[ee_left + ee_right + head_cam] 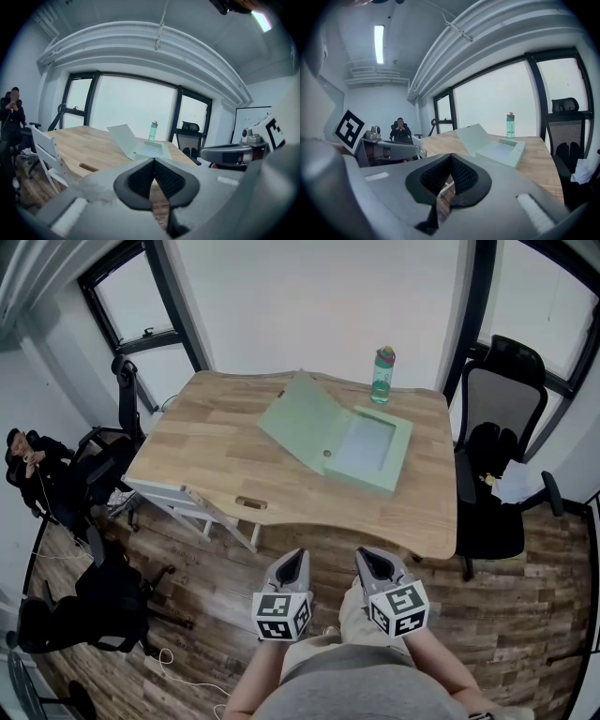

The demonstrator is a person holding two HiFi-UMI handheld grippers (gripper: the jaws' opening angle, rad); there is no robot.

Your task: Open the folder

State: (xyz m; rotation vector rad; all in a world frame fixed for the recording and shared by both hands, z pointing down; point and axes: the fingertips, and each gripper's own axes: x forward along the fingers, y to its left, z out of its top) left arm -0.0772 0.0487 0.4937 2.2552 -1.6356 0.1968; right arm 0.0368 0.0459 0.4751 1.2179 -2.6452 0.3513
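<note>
— On the wooden table (206,451), toward its far right part, what lies there?

— A pale green box folder (375,448). It is already open: its shallow tray lies flat on the wood and its lid (298,418) stands up from the tray's left edge, leaning away to the left. The left gripper view shows that lid (123,136) tilted up clearly.

— Anything close to it?

— A teal water bottle (382,376) with a pink cap stands upright just behind the folder, near the table's far edge, apart from it.

— And the grippers?

— Both hang short of the table's near edge, over the plank floor and close to the person's body, well apart from the folder. The left gripper (297,559) has its ribbed pads pressed together with nothing between them. The right gripper (368,559) is the same: pads meet at the tips, empty. They sit side by side, each pointing toward the table.

— What else is around?

— A black office chair (497,418) stands at the table's right side. A white chair (192,502) is tucked at the left corner, and a seated person (28,460) is at the far left.
</note>
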